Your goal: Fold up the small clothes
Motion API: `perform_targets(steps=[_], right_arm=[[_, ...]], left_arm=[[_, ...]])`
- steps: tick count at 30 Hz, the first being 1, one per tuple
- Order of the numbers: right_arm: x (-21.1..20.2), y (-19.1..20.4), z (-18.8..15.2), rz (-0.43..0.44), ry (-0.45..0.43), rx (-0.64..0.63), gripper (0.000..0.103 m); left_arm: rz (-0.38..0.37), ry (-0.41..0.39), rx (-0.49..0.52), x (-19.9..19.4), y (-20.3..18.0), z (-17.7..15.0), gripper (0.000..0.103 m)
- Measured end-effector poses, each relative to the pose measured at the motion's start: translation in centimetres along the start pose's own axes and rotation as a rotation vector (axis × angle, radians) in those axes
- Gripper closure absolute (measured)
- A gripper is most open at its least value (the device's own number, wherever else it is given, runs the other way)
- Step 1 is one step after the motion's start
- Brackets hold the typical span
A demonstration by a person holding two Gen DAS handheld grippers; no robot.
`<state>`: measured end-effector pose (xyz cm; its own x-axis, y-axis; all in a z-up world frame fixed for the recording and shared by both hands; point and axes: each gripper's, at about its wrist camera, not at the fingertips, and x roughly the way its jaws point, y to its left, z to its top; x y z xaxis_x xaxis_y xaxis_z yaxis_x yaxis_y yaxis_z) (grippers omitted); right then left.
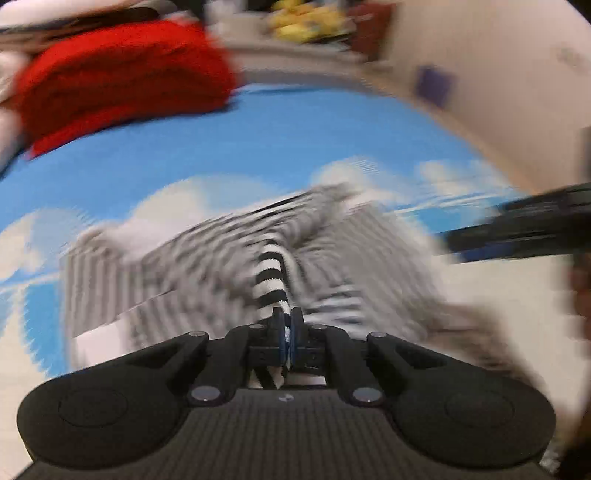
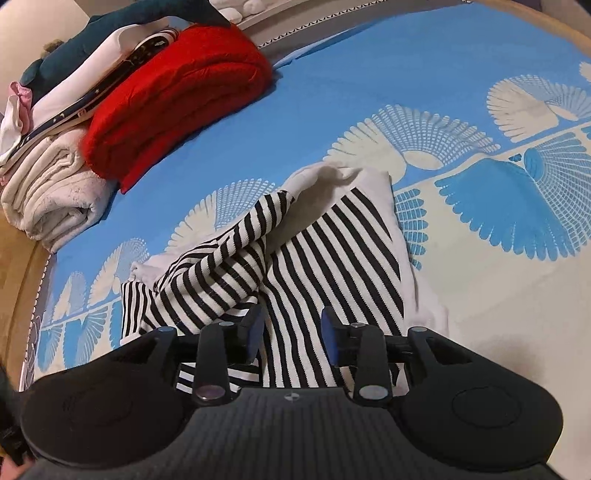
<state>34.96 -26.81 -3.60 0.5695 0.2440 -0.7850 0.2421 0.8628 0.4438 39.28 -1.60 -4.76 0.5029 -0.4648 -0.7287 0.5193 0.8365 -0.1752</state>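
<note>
The black-and-white striped garment (image 2: 280, 258) lies rumpled at the middle of the blue patterned bedspread (image 2: 369, 92), one flap thrown over the body, so the fold looks barely begun, with the squaring-up left. The left gripper (image 1: 287, 325) is pressed tight on a bunched strip of it; the right gripper (image 2: 291, 332) hovers spread above the near hem. Only the right view stays sharp, showing the folded red blanket (image 2: 177, 96) and cream towel (image 2: 51, 184) at ten o'clock; the left view is smeared.

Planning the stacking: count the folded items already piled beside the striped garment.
4 at least: red knit, cream towel beside it, white piece with starred navy trim, dark teal garment topmost. Others may be hidden.
</note>
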Motion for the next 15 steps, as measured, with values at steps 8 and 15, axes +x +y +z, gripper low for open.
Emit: perform_targets(steps=[8, 15], right_arm=[[-0.3, -1.6, 0.3, 0.019, -0.03, 0.089, 0.059], [2.0, -1.2, -0.9, -0.003, 0.064, 0.043, 0.057]], left_arm=[[-0.365, 0.076, 0.079, -0.3, -8.2, -0.8, 0.072], [-0.041, 0.053, -0.459, 0.9, 3.7, -0.9, 0.071]])
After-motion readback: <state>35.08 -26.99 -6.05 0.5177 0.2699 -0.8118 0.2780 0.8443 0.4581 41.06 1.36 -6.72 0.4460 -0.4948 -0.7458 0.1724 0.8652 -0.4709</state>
